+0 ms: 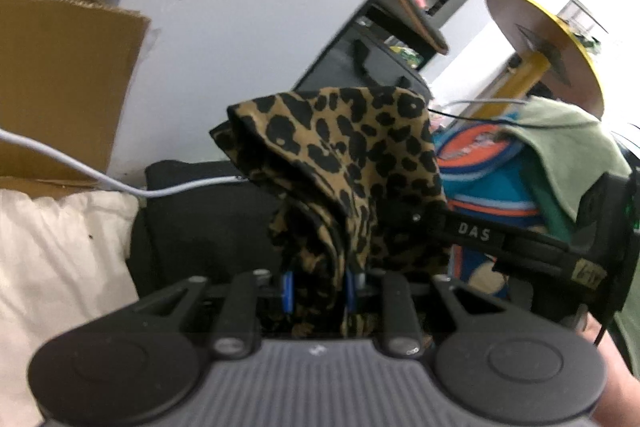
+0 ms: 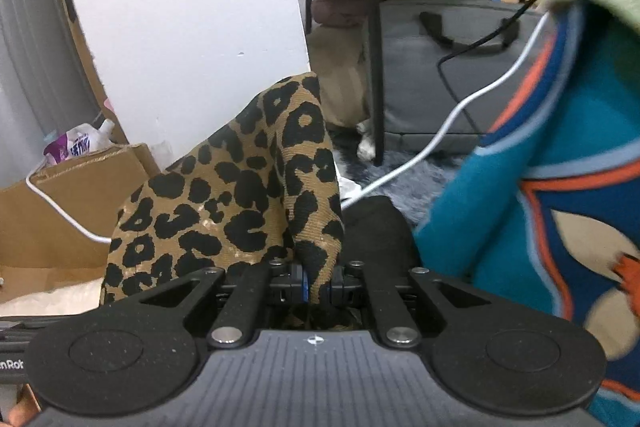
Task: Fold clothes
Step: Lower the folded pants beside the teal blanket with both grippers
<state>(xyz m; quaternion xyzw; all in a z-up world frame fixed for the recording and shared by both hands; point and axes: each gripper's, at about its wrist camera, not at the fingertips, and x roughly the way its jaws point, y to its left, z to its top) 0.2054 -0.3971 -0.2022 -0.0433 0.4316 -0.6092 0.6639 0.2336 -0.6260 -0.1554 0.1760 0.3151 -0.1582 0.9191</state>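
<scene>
— Where is the leopard-print garment (image 1: pixel 352 163) being held?
— It is being clamped by both tools: bunched fabric is being pinched between the left gripper (image 1: pixel 318 289) fingers, and an edge is being gripped by the right gripper (image 2: pixel 316 285), above a cardboard box (image 2: pixel 72 211).

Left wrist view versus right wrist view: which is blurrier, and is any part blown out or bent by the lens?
Left wrist view: softer overall, the leopard-print cloth and yellow-rimmed disc smeared, top right corner washed out. Right wrist view: sharper on the leopard-print cloth, but the teal garment at the right edge is streaked; white panel edges bow from fisheye.
</scene>
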